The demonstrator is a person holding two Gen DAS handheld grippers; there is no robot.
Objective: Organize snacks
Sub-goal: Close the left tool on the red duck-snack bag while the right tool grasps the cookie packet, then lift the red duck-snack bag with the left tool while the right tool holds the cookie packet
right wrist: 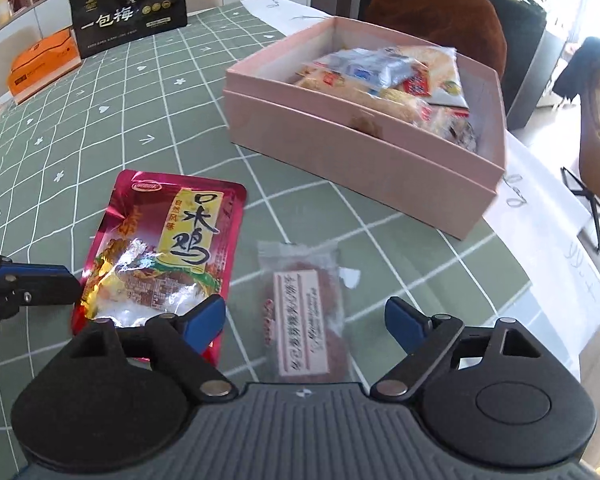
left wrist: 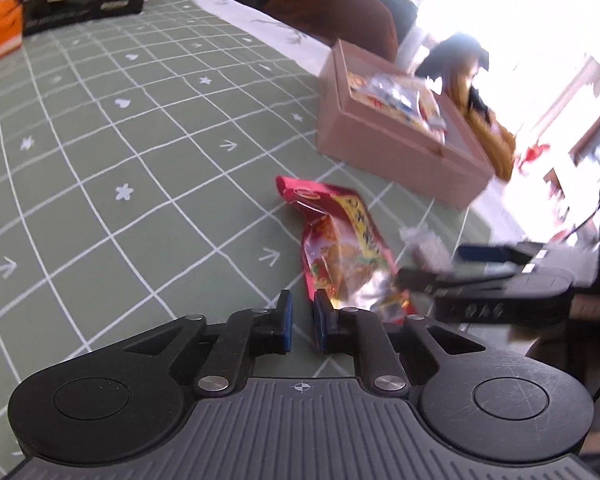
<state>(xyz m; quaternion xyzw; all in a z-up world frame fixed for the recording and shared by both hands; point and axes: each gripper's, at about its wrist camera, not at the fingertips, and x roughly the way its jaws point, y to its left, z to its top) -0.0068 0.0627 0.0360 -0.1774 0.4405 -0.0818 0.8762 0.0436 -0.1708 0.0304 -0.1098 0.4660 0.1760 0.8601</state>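
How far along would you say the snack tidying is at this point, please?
Partly done: the pink box already holds several wrapped snacks. Nothing is in hand; the right gripper is open around the small clear packet, and the left gripper, nearly closed, holds nothing beside the red pouch. Both items remain on the green tablecloth.

Black gift bag (right wrist: 128, 4): "一包梅" in white characters. Red snack pouch (right wrist: 160, 248): "口水鸡" in black on a yellow panel. Remaining print illegible.
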